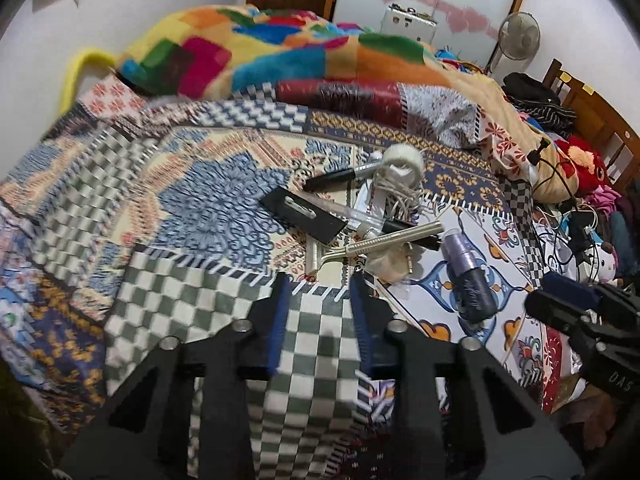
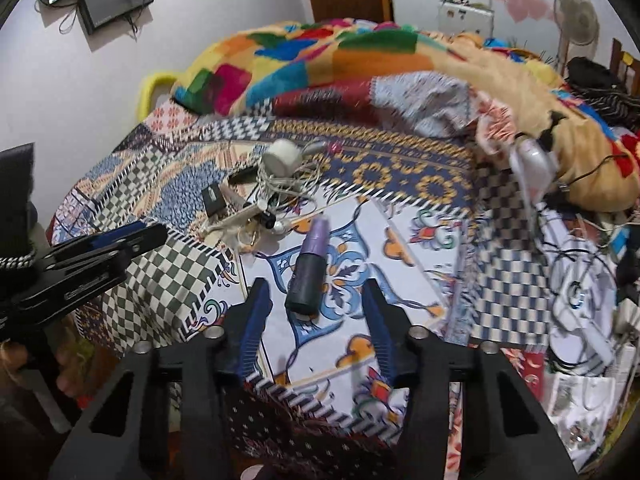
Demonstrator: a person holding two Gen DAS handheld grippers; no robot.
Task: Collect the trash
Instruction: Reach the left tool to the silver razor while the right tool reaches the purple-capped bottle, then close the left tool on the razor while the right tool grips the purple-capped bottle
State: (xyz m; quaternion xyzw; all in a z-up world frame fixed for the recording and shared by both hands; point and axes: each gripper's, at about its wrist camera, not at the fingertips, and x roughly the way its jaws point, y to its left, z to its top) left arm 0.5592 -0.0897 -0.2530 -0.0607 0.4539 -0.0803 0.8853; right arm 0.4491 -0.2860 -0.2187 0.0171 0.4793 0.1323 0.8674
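Wall screen (image 2: 116, 0) in right view only

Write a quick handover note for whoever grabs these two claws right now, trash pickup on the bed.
Left claw: open, empty, just short of the small clutter pile.
Right claw: open, empty, the purple bottle lying just ahead between its fingers, not gripped.
Both on the patterned bedspread.
Done: nothing collected yet.
Left: bottle, then the razor, cord bundle and the rest.
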